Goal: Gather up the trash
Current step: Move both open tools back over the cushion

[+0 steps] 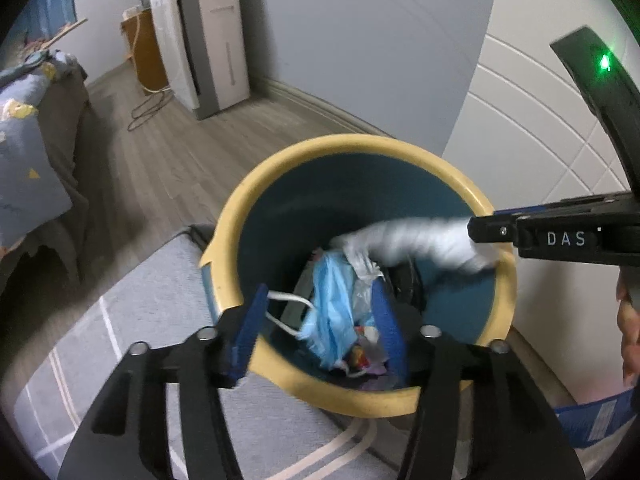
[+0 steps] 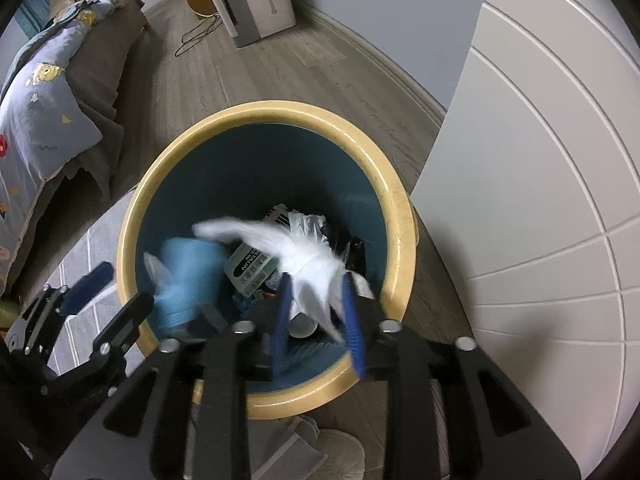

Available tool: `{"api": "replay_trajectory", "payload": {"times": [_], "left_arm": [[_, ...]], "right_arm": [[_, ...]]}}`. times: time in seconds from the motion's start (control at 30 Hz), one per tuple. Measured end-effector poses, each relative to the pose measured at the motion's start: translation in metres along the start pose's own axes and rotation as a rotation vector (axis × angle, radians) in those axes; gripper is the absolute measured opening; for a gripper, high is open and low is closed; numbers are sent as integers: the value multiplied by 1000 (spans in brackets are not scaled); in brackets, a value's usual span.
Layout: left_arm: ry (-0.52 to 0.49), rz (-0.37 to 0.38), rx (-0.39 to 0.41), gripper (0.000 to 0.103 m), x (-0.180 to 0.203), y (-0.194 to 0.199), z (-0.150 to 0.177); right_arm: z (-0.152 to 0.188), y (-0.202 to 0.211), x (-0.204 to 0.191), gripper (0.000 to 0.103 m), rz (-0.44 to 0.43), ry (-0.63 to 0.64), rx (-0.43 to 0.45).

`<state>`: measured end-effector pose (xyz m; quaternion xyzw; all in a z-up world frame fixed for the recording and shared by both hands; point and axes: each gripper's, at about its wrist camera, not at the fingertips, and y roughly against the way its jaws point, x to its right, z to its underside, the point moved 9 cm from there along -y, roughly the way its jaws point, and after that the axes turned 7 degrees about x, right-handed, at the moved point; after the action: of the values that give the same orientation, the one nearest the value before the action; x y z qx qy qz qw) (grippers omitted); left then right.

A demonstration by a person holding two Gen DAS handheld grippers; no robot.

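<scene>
Two handheld grippers hang over one round bin with a cream-yellow rim and dark teal inside (image 1: 228, 216), which stands on a grey wood-plank floor (image 1: 168, 152) beside a white panelled door (image 2: 540, 184). The left gripper (image 1: 320, 324) has its blue-padded jaws spread wide, with a crumpled light-blue face mask with white ear loops (image 1: 332, 308) loose between them, above the trash in the bin. The right gripper (image 2: 316, 320) has its jaws apart too; a blurred white crumpled tissue (image 2: 304, 256) sits between and just beyond their tips, over the bin's opening. Whether either pad touches it cannot be told.
</scene>
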<state>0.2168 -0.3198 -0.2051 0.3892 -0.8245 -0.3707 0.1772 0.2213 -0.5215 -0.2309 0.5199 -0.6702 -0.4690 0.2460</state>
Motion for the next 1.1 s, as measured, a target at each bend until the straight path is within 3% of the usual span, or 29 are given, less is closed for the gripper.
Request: {"api": "replay_trajectory", "payload": {"times": [0.07, 0.13, 0.2, 0.23, 0.4, 0.77, 1.1], "left_arm": [[6, -11, 7, 67, -3, 4, -1], [19, -17, 14, 78, -7, 11, -3], [32, -29, 15, 87, -11, 17, -4], [37, -44, 20, 92, -14, 22, -5], [44, -86, 27, 94, -31, 45, -6], [128, -141, 93, 96, -78, 133, -6], [197, -234, 119, 96, -120, 204, 28]], "right_arm": [[-1, 2, 1, 39, 6, -2, 7], [-1, 5, 2, 51, 10, -2, 14], [-3, 9, 4, 74, 19, -9, 21], [-4, 12, 5, 78, 22, -17, 26], [-11, 31, 5, 97, -11, -80, 61], [-18, 65, -27, 97, -32, -24, 119], [-5, 81, -66, 97, -52, 65, 135]]}}
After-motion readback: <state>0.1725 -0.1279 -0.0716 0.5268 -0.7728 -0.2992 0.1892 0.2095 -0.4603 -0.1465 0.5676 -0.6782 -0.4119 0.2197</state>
